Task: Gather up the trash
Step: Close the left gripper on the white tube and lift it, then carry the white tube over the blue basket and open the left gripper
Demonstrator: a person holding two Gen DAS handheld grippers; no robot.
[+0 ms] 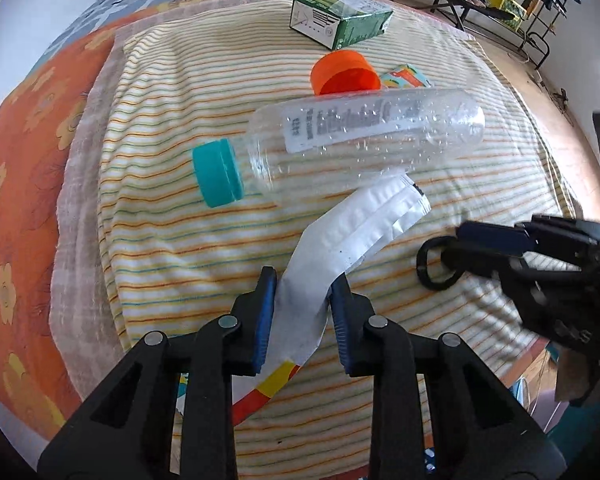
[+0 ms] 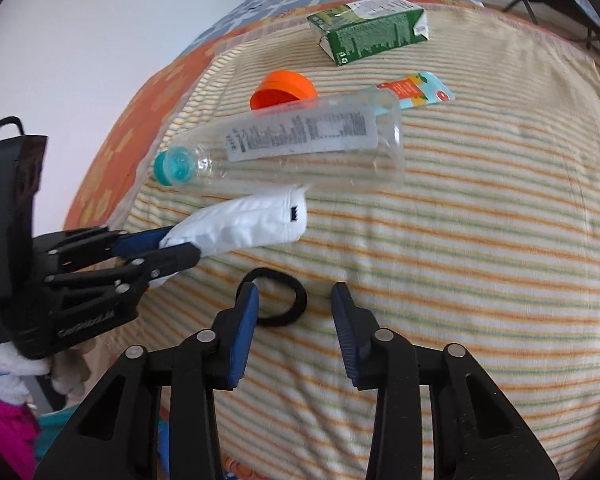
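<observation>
My left gripper (image 1: 305, 280) is shut on a white wrapper (image 1: 348, 236) and holds it just above the striped cloth; it also shows in the right wrist view (image 2: 180, 246) with the wrapper (image 2: 252, 220). My right gripper (image 2: 294, 292) is open and empty over a black hair tie (image 2: 296, 300), which also shows in the left wrist view (image 1: 428, 264). A clear bottle (image 1: 364, 136) with a teal cap lies beyond, next to an orange cup (image 1: 344, 72), a green carton (image 1: 340, 20) and a colourful packet (image 2: 416, 90).
The things lie on a striped cloth (image 2: 480, 220) over an orange flowered bed cover (image 1: 24, 168). A white wall is at the left. Chairs and a rack (image 1: 512, 4) stand on the floor at the far right.
</observation>
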